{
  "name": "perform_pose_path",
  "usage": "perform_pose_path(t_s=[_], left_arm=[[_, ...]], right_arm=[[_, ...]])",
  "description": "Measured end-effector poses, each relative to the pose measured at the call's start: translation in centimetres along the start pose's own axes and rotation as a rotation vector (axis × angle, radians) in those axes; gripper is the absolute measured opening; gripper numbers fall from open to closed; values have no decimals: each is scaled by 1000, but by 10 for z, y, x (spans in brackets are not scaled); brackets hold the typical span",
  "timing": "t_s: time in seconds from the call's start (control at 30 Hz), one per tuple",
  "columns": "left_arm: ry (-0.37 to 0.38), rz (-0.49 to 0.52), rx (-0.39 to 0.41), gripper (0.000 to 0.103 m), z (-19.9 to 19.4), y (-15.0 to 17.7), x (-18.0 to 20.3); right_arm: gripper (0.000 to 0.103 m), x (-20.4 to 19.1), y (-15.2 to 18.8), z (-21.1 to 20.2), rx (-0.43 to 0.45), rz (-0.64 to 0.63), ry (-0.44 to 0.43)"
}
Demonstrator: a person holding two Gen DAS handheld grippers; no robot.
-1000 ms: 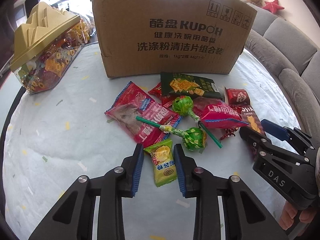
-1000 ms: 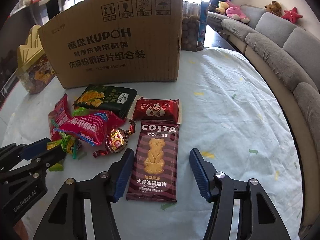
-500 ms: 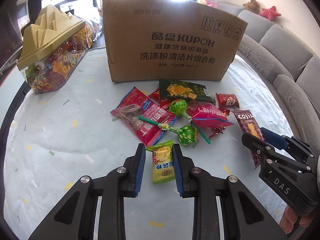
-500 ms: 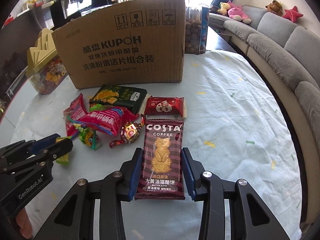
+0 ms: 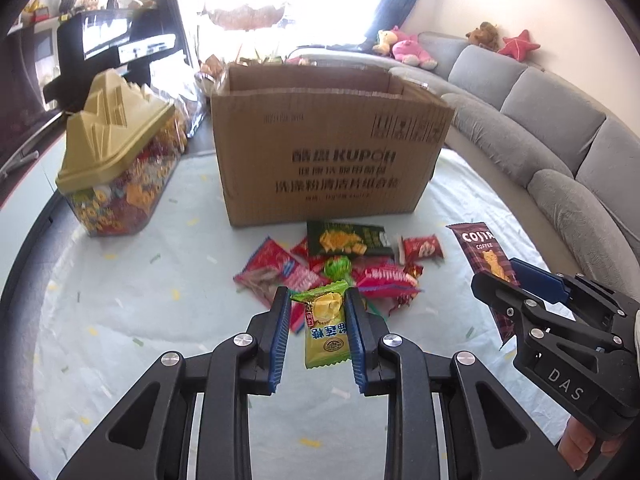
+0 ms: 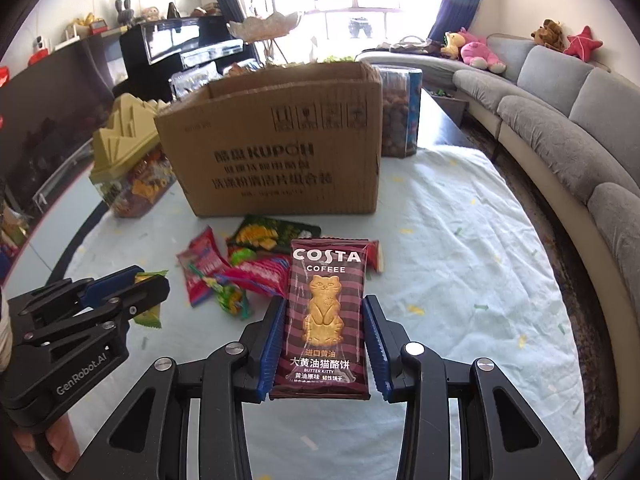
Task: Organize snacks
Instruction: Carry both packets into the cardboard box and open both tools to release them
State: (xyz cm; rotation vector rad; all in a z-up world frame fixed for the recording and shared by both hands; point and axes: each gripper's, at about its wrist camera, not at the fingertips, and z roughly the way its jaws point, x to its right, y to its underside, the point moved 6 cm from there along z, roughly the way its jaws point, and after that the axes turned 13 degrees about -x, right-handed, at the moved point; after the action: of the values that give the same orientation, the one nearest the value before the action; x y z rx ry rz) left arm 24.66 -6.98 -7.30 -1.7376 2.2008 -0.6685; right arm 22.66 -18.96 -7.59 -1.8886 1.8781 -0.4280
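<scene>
A pale cloth flecked with confetti covered the bench (image 5: 120, 320), and a grey curved sofa (image 5: 560, 152) ran along its right side under a bright window. An open cardboard box (image 5: 328, 152) stood upright at the middle of the bench, with a clear candy tub under a gold peaked lid (image 5: 116, 152) to its left. In front of the box lay a loose heap of snacks (image 5: 344, 264): a dark green cracker packet, red wrappers and green lollipops.

Only the right wrist view showed a clear jar of brown sweets (image 6: 398, 116) standing just behind the box's right corner. Only the left wrist view showed the far inner wall of the box; its contents stayed hidden.

The left tongs (image 5: 318, 324) were closed narrowly on a yellow-green candy packet (image 5: 324, 328), both blue pads pressing its sides, and held it clear of the cloth. The right tongs (image 6: 326, 344) were clamped, somewhat wider, on a maroon Costa biscuit packet (image 6: 326, 312), held upright above the bench, in front of the heap.
</scene>
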Motion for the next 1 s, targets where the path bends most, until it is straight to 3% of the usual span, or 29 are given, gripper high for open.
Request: perform_pose_path(t_s=[0.67,1.0], left_arm=[[-65,32,180,27,-58,-96,-18],[-54,18,189,27,-64,-142,-27]], right_arm=[[40,-24,-88,-40,138,-28,-40],[40,-23,-137,-51,182,-35,-32]])
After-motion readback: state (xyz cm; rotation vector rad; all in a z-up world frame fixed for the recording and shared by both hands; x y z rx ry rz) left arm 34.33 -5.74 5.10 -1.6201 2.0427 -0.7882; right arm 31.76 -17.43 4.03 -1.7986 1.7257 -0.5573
